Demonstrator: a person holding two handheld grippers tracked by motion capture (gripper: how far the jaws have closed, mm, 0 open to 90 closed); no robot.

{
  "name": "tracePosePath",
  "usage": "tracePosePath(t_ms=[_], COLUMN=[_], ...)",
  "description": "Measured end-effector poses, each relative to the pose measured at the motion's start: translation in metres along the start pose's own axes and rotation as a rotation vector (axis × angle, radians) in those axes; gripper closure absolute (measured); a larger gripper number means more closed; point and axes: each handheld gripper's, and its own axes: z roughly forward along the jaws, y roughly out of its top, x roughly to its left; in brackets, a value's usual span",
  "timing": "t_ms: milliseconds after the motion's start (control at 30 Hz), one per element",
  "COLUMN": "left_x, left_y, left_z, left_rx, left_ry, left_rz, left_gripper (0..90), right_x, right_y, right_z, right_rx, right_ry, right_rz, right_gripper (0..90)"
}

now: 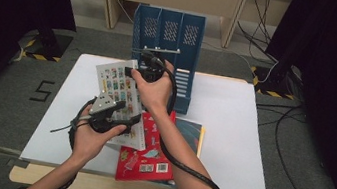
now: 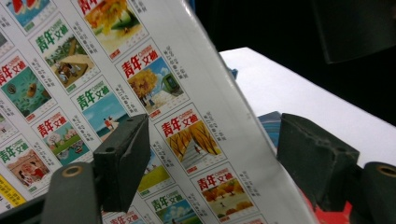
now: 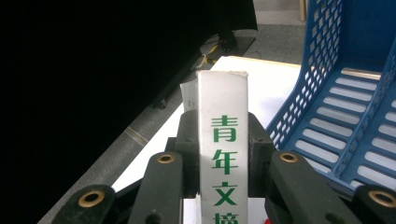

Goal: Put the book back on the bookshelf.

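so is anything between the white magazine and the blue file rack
Nothing visible. The right gripper clamps the white magazine by its spine, lifted just left of the blue file rack, whose slots look empty.

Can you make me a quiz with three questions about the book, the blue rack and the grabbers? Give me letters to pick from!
1. Where does the blue rack stand?
A. at the table's far edge
B. on the floor
C. on the red book

2. How many slots has the rack?
A. two
B. three
C. five

3. What does the right gripper do?
A. hangs open
B. clamps the white book's spine
C. holds a pen

Answers: 1 A, it stands behind the books; 2 B, three dividers' worth show; 3 B, its jaws press the spine on both sides.
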Motion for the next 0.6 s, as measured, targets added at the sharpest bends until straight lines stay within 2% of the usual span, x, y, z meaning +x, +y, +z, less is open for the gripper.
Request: tracePosePath(t_ms=[100, 267, 367, 600], left_x=[-0.001, 0.003, 0.007, 0.023], left_y=[0.0, -0.003, -0.004, -0.013], left_z=[0.002, 0.001, -0.001, -0.004], left_rx=[-0.002, -0.026, -0.034, -0.016], left_ry=[0.008, 0.03, 0.054, 0.126], left_rz=[0.011, 0.004, 0.002, -0.003], left_gripper=[25.7, 26.6, 26.8, 28.2], right_x=[0.004, 0.013, 0.02, 0.036], right_y=[0.0, 0.002, 0.004, 0.007], right_z=[0.0, -0.001, -0.004, -0.006], right_rx=[-0.011, -0.028, -0.041, -0.046], right_ry=[0.004, 0.017, 0.034, 0.058], right_rz=[-0.006, -0.021, -0.032, -0.075], right_gripper=[73.6, 72.8, 72.0, 70.9])
